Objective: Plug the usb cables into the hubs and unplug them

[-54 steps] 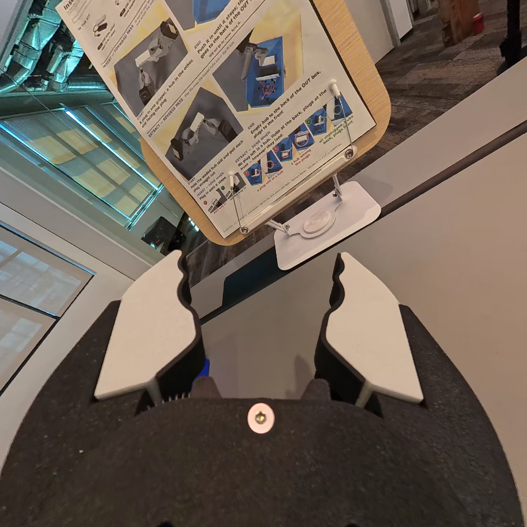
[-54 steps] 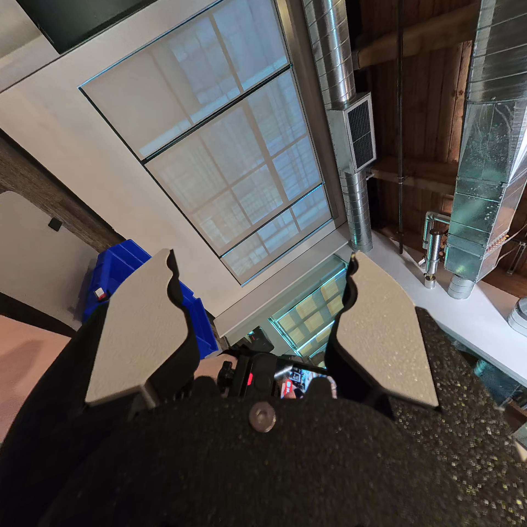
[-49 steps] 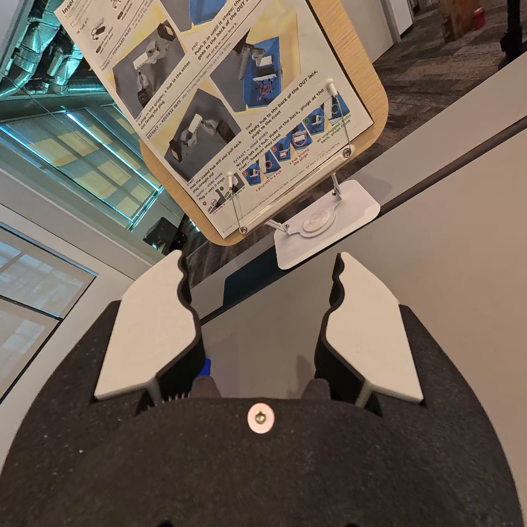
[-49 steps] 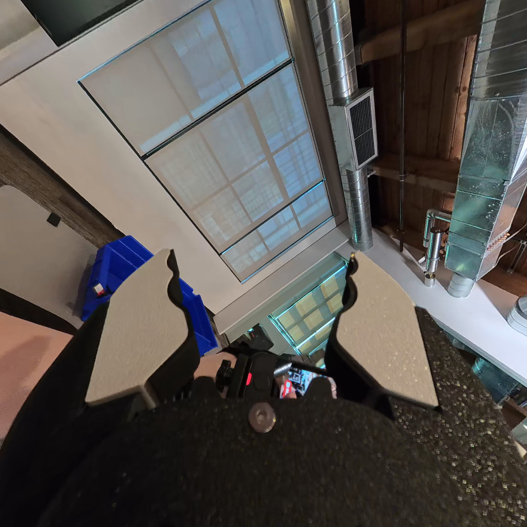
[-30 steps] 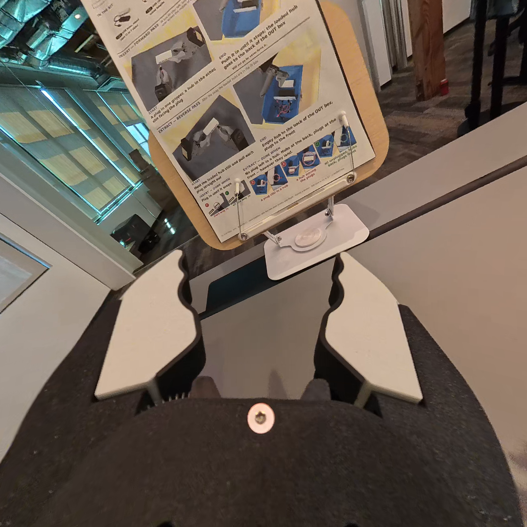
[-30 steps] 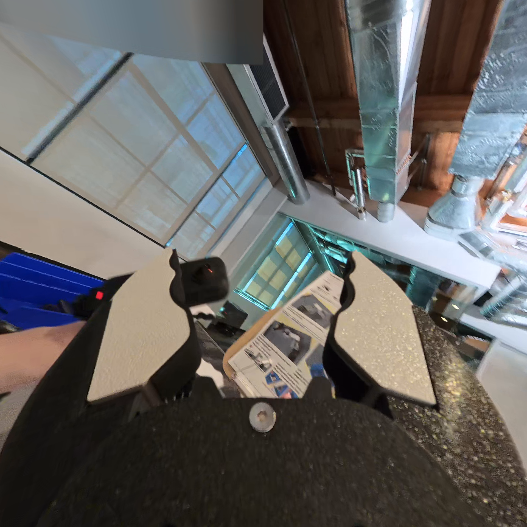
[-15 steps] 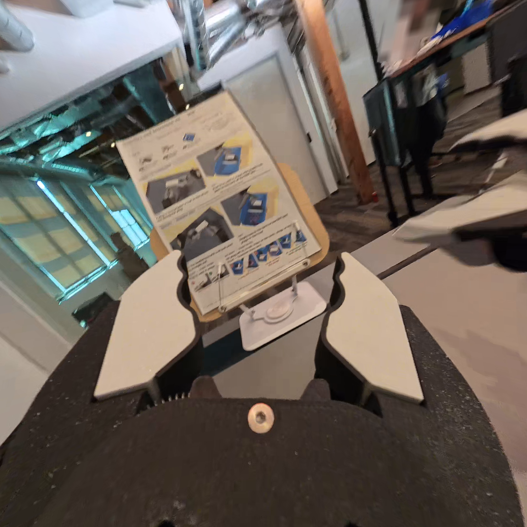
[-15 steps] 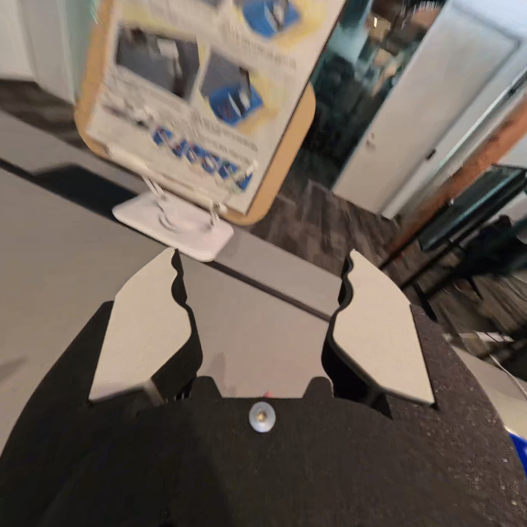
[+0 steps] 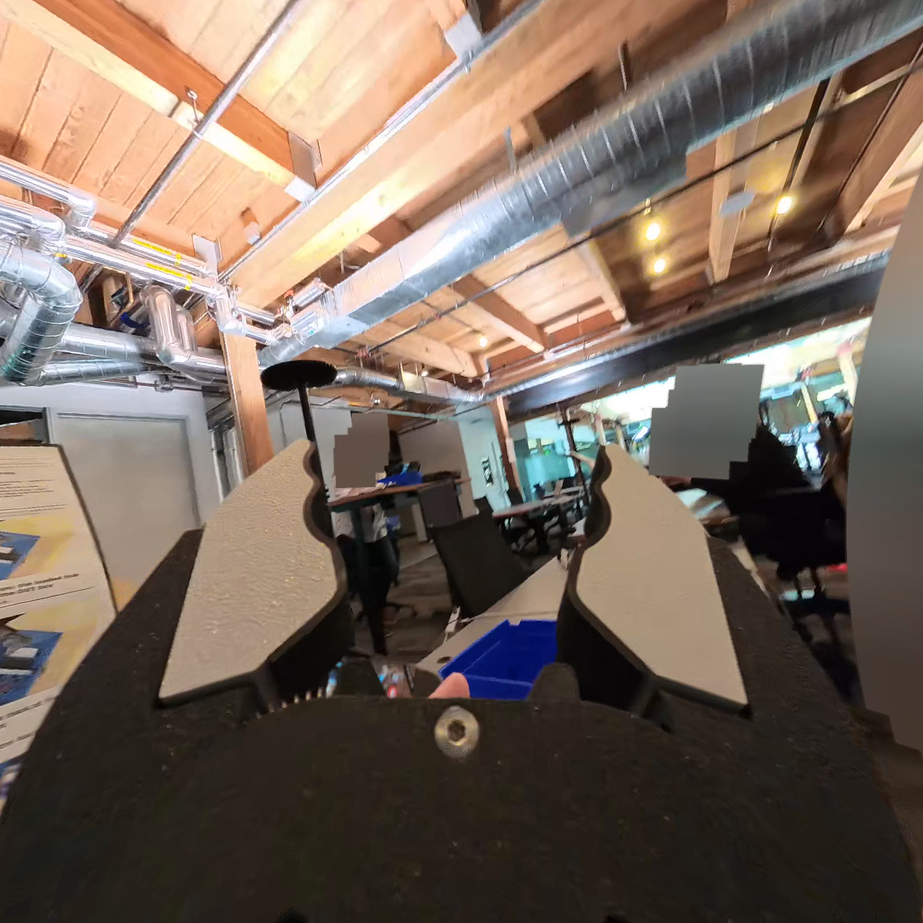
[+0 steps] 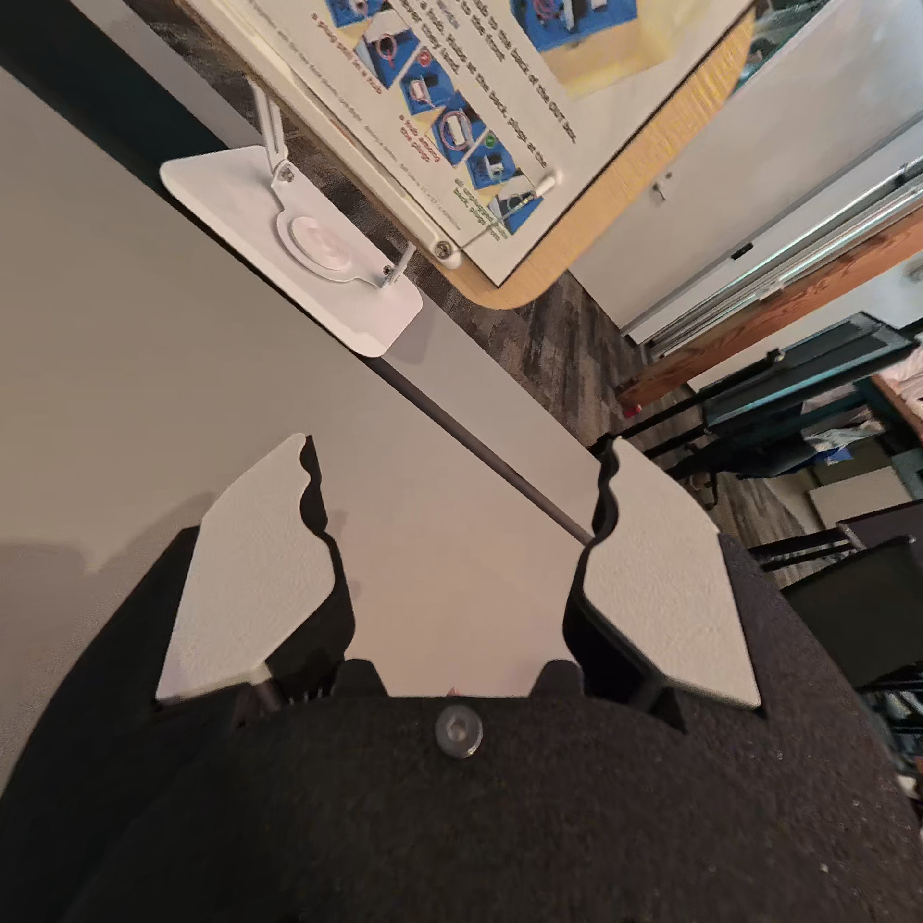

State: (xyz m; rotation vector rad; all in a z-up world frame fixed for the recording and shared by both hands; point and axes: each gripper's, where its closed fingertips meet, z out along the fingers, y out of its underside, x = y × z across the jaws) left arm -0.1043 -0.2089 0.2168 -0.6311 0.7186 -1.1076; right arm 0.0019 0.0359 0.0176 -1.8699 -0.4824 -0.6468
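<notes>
Empty-jawed, both the left gripper (image 9: 454,504) and right gripper (image 10: 457,492) gape.

Right gripper (image 10: 457,492) jaws wide apart, nothing between; bare grey tabletop (image 10: 125,399) ahead. Beyond: white flat-based stand (image 10: 279,254) holding tilted wooden instruction board (image 10: 624,165). Left gripper (image 9: 454,504) gap empty; blue plastic bin (image 9: 504,659) low ahead.

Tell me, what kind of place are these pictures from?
Probably an open-plan office or workshop in a converted industrial building: exposed timber ceiling with metal ducts, desks and chairs beyond, and a grey worktable holding an instruction board.
</notes>
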